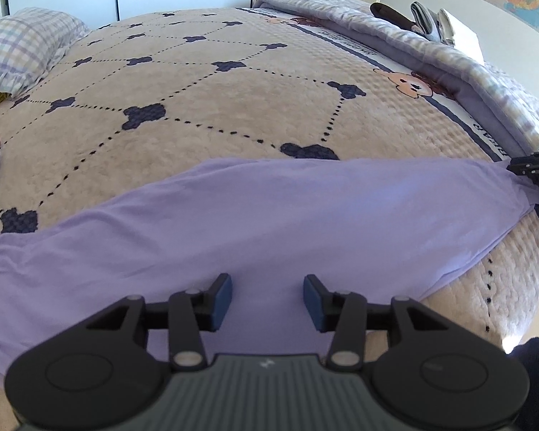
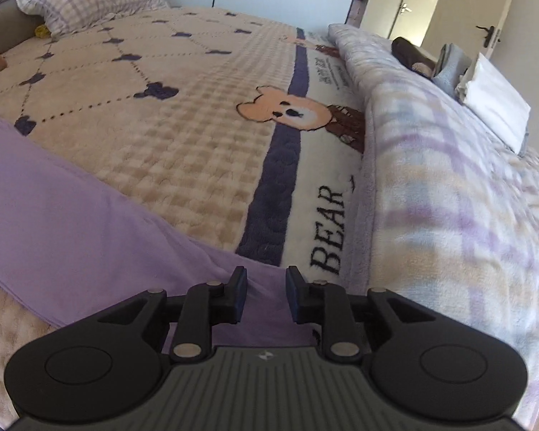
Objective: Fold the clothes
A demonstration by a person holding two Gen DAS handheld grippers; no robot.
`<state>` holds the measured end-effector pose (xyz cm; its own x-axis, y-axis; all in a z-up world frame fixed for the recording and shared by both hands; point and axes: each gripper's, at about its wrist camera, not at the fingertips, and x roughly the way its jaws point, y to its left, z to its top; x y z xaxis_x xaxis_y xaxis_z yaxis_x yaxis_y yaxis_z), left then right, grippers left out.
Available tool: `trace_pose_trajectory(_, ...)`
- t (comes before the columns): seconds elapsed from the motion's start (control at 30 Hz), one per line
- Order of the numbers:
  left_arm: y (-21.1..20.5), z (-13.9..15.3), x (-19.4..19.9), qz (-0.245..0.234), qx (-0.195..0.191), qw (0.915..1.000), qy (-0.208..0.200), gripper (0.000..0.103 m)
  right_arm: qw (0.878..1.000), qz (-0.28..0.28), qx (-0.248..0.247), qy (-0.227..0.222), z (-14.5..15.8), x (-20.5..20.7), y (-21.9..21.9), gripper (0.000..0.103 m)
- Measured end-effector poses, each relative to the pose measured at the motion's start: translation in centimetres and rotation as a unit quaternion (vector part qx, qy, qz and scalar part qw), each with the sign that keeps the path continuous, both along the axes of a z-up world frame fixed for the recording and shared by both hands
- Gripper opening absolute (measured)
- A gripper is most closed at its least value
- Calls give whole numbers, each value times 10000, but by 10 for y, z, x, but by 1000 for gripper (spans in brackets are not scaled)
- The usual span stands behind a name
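Observation:
A lilac garment (image 1: 269, 215) lies spread flat across the near side of the bed, folded into a long band. My left gripper (image 1: 267, 289) is open and empty, its blue pads hovering just over the garment's near edge. In the right wrist view the same garment (image 2: 72, 222) runs in from the left, and its end lies under my right gripper (image 2: 266, 287). The right gripper is open with a narrow gap, and nothing is held. The right gripper also shows at the far right of the left wrist view (image 1: 535, 172), at the garment's right end.
The bed is covered by a beige blanket (image 1: 215, 107) with dark clover marks and a bear border (image 2: 294, 115). A folded plaid quilt (image 2: 449, 197) lies along the right. A checked pillow (image 1: 25, 46) sits at the far left. Folded items (image 2: 496, 104) rest on the quilt.

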<state>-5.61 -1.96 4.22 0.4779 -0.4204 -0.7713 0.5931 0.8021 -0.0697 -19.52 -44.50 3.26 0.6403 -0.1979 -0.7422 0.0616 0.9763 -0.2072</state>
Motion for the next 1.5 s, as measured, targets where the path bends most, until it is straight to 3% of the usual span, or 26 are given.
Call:
trace_pose_trajectory(0.03,1,-1,0,7,-15,10000,1,46,9999,106,-58,119,-3,2,2,20)
trace_pose_trajectory(0.07,1,-1,-1,17,-34,10000,0,46,9997,159,-96,153,-2,1,4,8)
trace_pose_trajectory(0.27,3,-3,-3,-8,-66,10000,-24,46,9996,97,-214,160,3,3,3,4)
trace_pose_trajectory(0.5,5,-3,-4,23,-104,9999,-23,46,9989,-174,-426,68,3,9,0,5)
trace_pose_trajectory(0.57,7,-3,-5,44,-131,9999,-13,46,9973,-353,-603,-213,5,3,4,11)
trace_pose_trajectory(0.63,9,-2,-6,63,-144,9999,-14,46,9937,-605,-744,-587,11,-6,6,25)
trace_pose_trajectory(0.73,12,0,-6,117,-158,9998,-32,46,9919,-695,-453,-967,28,-29,15,26)
trace_pose_trajectory(0.87,14,1,-7,154,-216,9996,-35,46,9908,-593,645,-1027,28,-60,29,23)
trace_pose_trajectory(0.97,14,-1,-8,145,-199,9997,-38,46,9733,-1417,1434,-1100,13,-79,23,22)
trace_pose_trajectory(1.17,13,-1,-8,138,-194,9997,-22,46,9034,-2849,2749,-1647,-19,-112,4,20)
trace_pose_trajectory(1.27,13,-1,-9,145,-201,9997,-26,46,8907,-3028,2871,-1803,-23,-109,3,20)
trace_pose_trajectory(1.4,14,-2,-9,157,-232,9996,-21,46,8605,-3213,3291,-2190,-28,-110,-5,15)
trace_pose_trajectory(1.43,14,-2,-9,156,-235,9996,-17,46,8612,-3263,3225,-2187,-28,-108,-5,3)
trace_pose_trajectory(1.5,15,-2,-9,150,-239,9996,-8,46,8709,-3375,2799,-2221,-21,-111,0,2)
